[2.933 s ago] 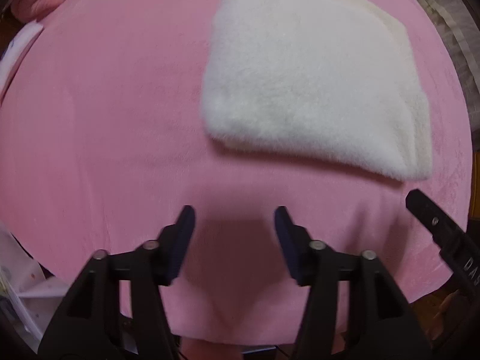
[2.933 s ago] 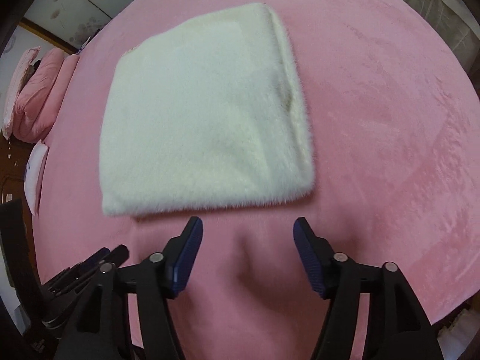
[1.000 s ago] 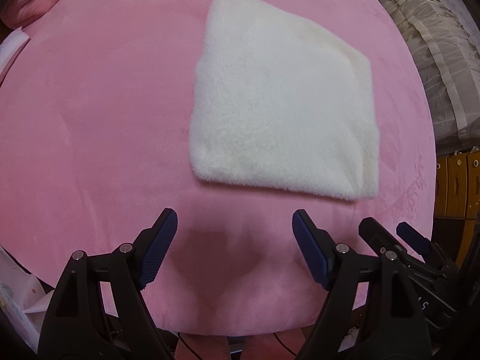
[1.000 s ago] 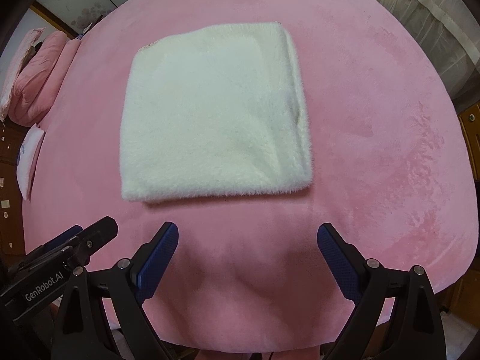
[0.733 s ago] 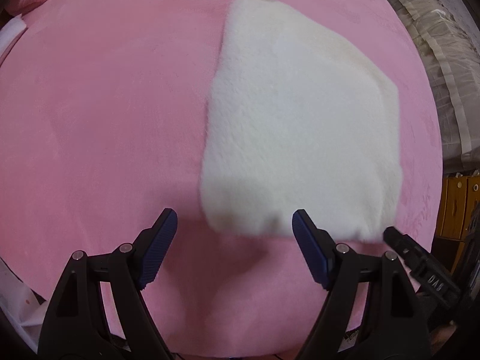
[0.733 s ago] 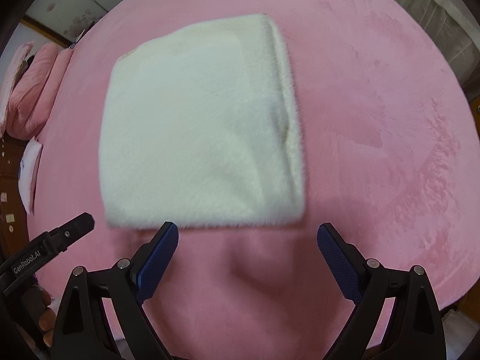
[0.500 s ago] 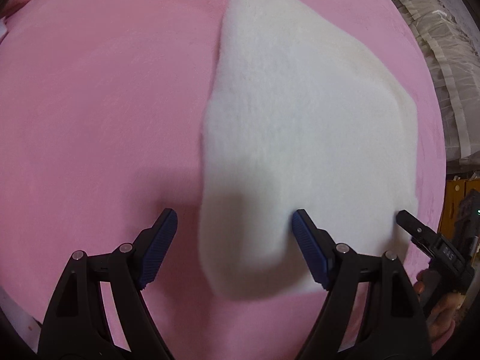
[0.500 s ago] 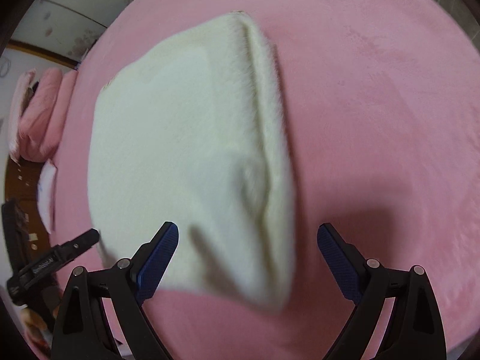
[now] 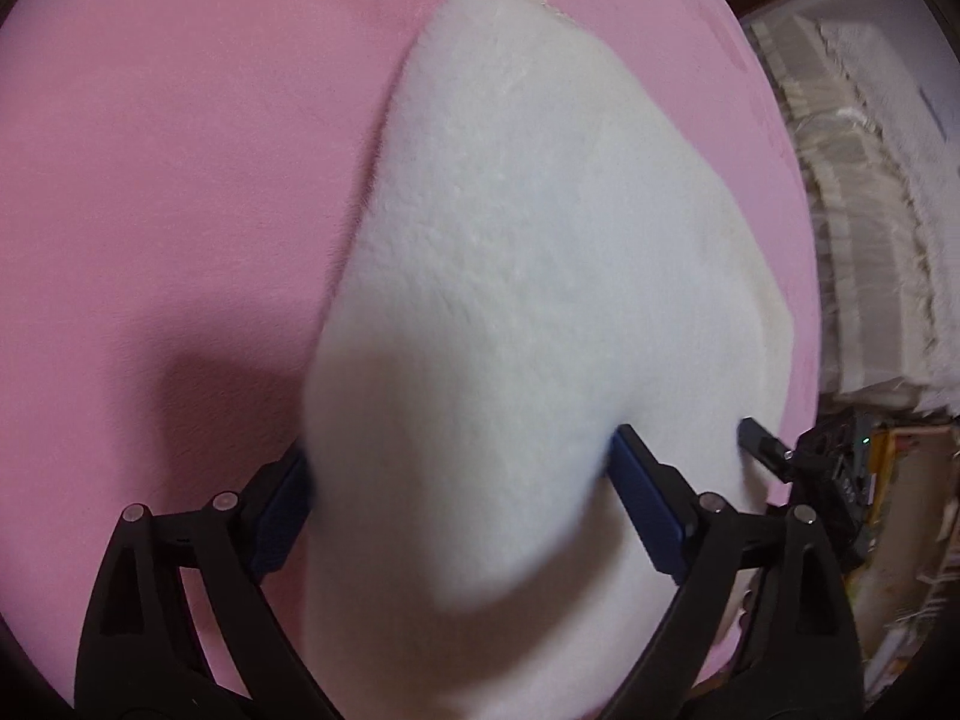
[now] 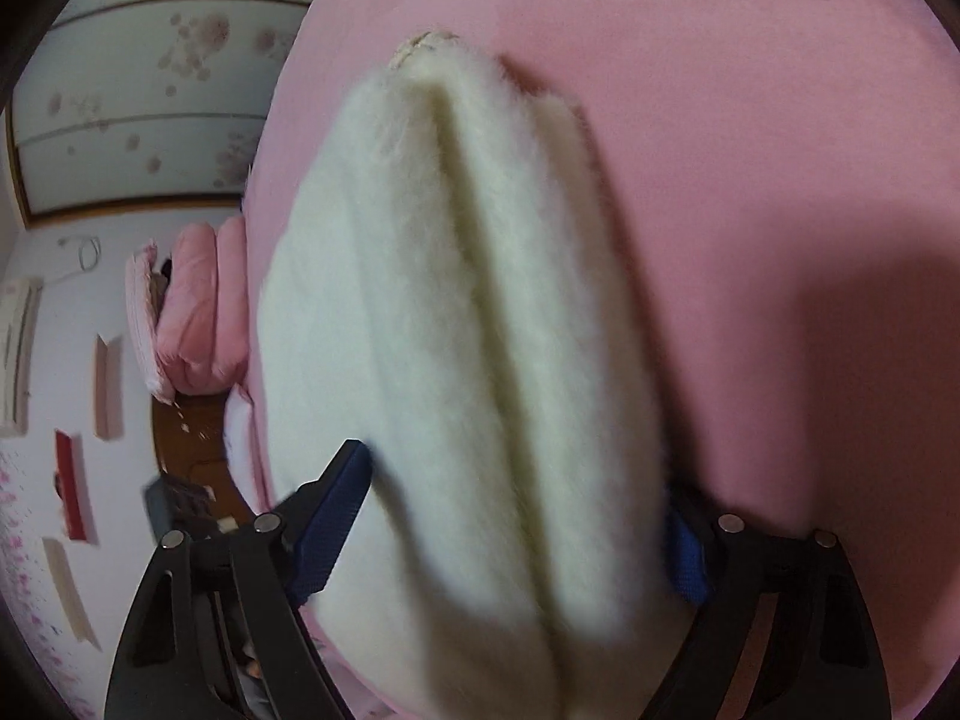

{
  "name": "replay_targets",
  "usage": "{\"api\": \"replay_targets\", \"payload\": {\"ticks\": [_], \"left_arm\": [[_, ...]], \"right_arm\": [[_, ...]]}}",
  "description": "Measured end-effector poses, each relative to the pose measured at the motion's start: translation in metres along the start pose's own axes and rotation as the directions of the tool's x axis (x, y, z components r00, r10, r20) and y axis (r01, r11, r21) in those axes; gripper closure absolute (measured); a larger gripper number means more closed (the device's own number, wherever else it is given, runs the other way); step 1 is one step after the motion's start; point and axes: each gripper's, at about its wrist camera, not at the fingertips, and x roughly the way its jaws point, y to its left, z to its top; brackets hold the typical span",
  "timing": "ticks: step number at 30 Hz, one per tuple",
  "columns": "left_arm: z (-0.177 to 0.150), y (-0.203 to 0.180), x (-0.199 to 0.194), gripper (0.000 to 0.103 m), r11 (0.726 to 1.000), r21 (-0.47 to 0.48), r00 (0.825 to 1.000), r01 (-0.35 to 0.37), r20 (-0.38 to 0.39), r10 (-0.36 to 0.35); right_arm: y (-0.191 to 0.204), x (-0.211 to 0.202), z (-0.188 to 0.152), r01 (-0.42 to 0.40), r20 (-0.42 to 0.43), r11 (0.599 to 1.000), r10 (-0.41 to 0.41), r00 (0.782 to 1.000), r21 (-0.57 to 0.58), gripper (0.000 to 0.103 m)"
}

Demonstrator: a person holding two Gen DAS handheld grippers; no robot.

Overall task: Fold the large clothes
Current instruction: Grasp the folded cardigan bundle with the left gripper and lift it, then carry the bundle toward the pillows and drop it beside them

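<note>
White fleece garment (image 9: 528, 276), two grippers (image 9: 462, 492), pink bedspread (image 9: 168, 168)

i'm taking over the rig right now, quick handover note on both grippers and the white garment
Left gripper: open, fingers either side of the near edge of the folded white garment, not clamped.
Right gripper: open, straddling the garment's thick layered edge.
Garment: folded into a compact stack on the pink bed; the near end sits between both pairs of fingers, the far end rests on the bed.
Done: folding looks complete.
Left: probably close both grippers and move the stack, or make one more fold.
</note>
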Motion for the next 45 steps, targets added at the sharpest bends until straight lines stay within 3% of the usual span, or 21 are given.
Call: {"api": "replay_targets", "payload": {"ticks": [3, 7, 12, 14, 18, 21, 28, 31, 34, 40, 42, 45], "left_arm": [[-0.004, -0.008, -0.006, 0.021, 0.999, 0.015, 0.999, -0.036, 0.012, 0.035], [-0.025, -0.035, -0.024, 0.031, 0.986, 0.097, 0.984, -0.132, 0.129, 0.119], [-0.066, -0.067, -0.053, 0.045, 0.956, 0.156, 0.936, -0.25, 0.29, 0.197], [-0.086, -0.086, -0.061, 0.046, 0.949, 0.16, 0.925, -0.271, 0.317, 0.21], [-0.128, -0.103, -0.083, 0.049, 0.958, 0.172, 0.928, -0.23, 0.337, 0.162], [-0.154, -0.093, -0.097, 0.051, 0.969, 0.185, 0.945, -0.167, 0.309, 0.104], [-0.186, -0.024, -0.143, 0.052, 0.974, 0.222, 0.981, -0.043, 0.193, -0.001], [-0.181, 0.039, -0.178, 0.053, 0.968, 0.245, 0.986, -0.055, 0.165, 0.014], [-0.161, 0.111, -0.227, 0.053, 0.965, 0.247, 0.986, -0.086, 0.161, 0.047], [-0.116, 0.242, -0.336, 0.055, 0.971, 0.165, 0.961, -0.174, 0.242, 0.131], [-0.098, 0.281, -0.371, 0.055, 0.969, 0.132, 0.946, -0.211, 0.278, 0.168], [-0.065, 0.347, -0.427, 0.055, 0.959, 0.064, 0.905, -0.277, 0.351, 0.238]], "right_arm": [[0.004, 0.002, 0.005, -0.002, 0.001, 1.0, 0.002, 1.0, 0.004, 0.029], [0.008, -0.005, -0.002, -0.014, 0.017, 1.0, 0.014, 1.0, -0.016, 0.055], [0.024, -0.018, -0.02, 0.059, 0.066, 0.994, -0.053, 0.996, -0.095, 0.063], [0.037, -0.028, -0.032, 0.093, 0.095, 0.983, -0.079, 0.992, -0.159, 0.064], [0.062, -0.05, -0.069, 0.207, 0.159, 0.946, -0.171, 0.972, -0.249, 0.065], [0.068, -0.067, -0.1, 0.277, 0.19, 0.931, -0.235, 0.953, -0.236, 0.066], [0.116, -0.065, -0.175, 0.405, 0.205, 0.898, -0.37, 0.906, -0.172, 0.066], [0.152, -0.039, -0.213, 0.442, 0.186, 0.883, -0.413, 0.892, -0.159, 0.066], [0.191, -0.001, -0.241, 0.442, 0.151, 0.878, -0.42, 0.895, -0.181, 0.067], [0.298, 0.093, -0.295, 0.358, 0.083, 0.885, -0.35, 0.933, -0.298, 0.068], [0.341, 0.134, -0.307, 0.315, 0.057, 0.878, -0.316, 0.947, -0.36, 0.068], [0.408, 0.189, -0.323, 0.261, 0.036, 0.84, -0.279, 0.96, -0.475, 0.068]]}}
